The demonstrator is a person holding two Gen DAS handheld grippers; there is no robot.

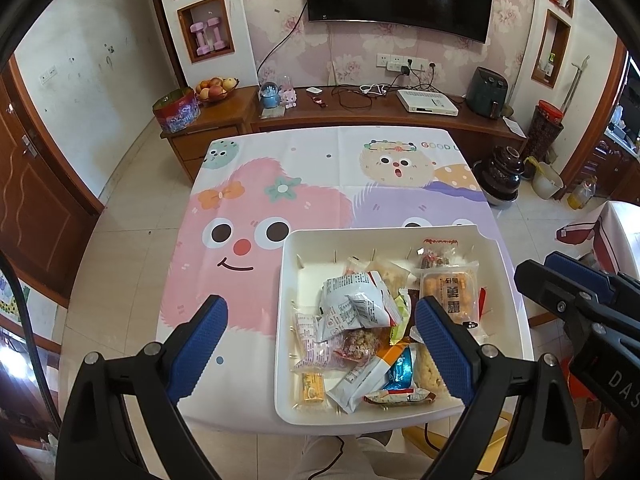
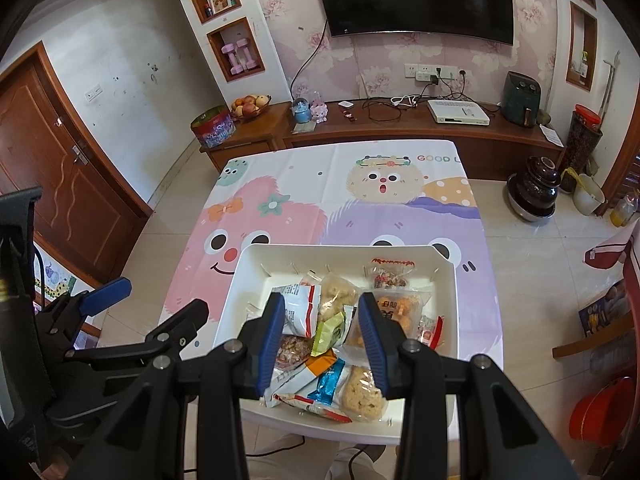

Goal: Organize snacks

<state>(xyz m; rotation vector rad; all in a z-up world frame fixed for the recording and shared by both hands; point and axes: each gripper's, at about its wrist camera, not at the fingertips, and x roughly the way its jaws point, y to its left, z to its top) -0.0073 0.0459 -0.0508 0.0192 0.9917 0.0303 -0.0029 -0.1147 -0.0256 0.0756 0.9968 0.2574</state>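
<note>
1. White rectangular plastic tray (image 1: 404, 236) of mixed wrapped snacks (image 2: 320, 332) sits at the cartoon-print tablecloth's (image 1: 256, 200) 5 o'clock corner.
2. Left gripper (image 1: 320, 320) gapes wide, empty, straddling the tray's 9 o'clock wall.
3. Right gripper (image 2: 322, 312) hangs above the snacks, jaws narrow, seemingly gripping nothing.

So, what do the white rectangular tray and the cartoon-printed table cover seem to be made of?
White rectangular tray: probably moulded plastic, smooth and matte, with rounded corners. Cartoon-printed table cover: likely thin plastic sheet or coated cloth; fold creases and slight sheen show.
</note>
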